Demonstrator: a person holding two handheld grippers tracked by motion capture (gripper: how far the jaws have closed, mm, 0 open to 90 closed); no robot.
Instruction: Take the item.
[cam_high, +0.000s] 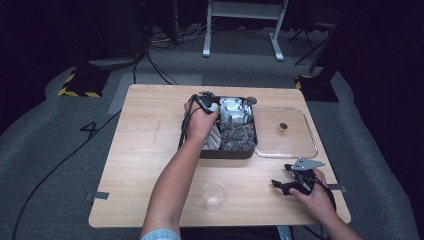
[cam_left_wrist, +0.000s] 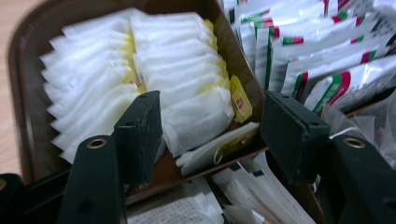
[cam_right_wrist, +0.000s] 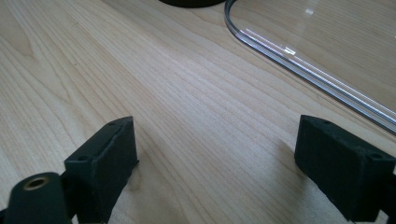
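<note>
A dark brown compartment box (cam_high: 227, 154) stands mid-table, packed with sachets. My left gripper (cam_high: 204, 102) reaches down into its left compartment, held by a hand. In the left gripper view the left gripper (cam_left_wrist: 212, 116) stands open over a row of white tea bags (cam_left_wrist: 93, 88). One tea bag with a yellow tag (cam_left_wrist: 196, 121) lies between the jaws, and the right pad stands apart from it. My right gripper (cam_high: 282, 186) rests near the table's front right. In its own view the right gripper (cam_right_wrist: 215, 140) is open over bare wood, with nothing between its fingers.
A clear plastic tray (cam_high: 313, 142) lies right of the box with a small brown object (cam_high: 283, 127) on it; its rim (cam_right_wrist: 303, 65) runs ahead of the right gripper. A clear plastic cup (cam_high: 214, 196) stands at the front middle. Red-and-green striped sachets (cam_left_wrist: 317, 60) fill the neighbouring compartment.
</note>
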